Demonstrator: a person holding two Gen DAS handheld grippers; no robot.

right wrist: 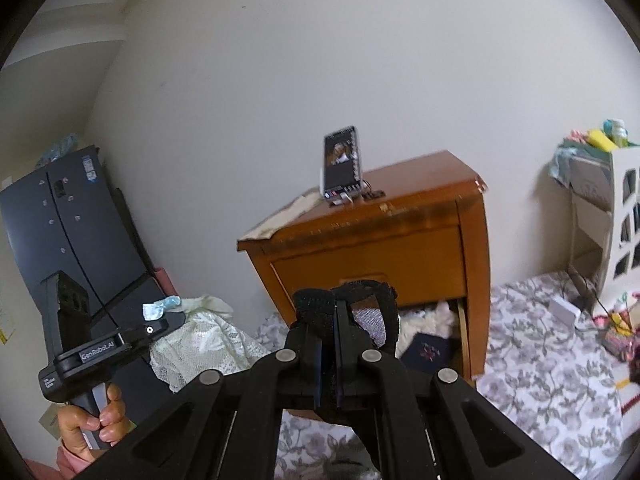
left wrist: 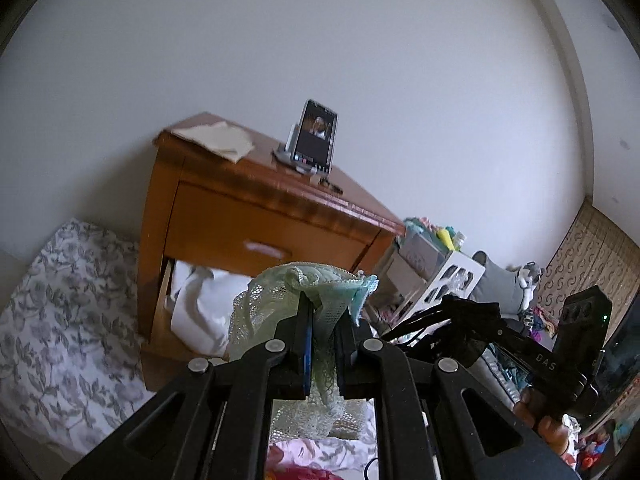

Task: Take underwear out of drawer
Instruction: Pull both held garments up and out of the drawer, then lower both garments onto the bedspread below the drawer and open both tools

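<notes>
White wall and flower-print bedspread (right wrist: 540, 344) frame a wooden nightstand (right wrist: 372, 248), its lower drawer (right wrist: 460, 332) pulled open with white cloth and a dark item inside. On top stand a propped phone (right wrist: 341, 164) and a folded cloth (left wrist: 216, 140). Pale green lace underwear (left wrist: 280, 304) hangs clear of the drawer, pinched in the narrowed jaws of the left gripper (left wrist: 324, 320); black underwear (right wrist: 360, 300) is bunched in the right gripper (right wrist: 334, 316), whose jaws are nearly together. Both garments appear light, limp and easily snagged. The lace drapes loosely below the grip, so a hold on a gathered fold or waistband seems safest. The bedspread offers a soft surface for setting them down.
</notes>
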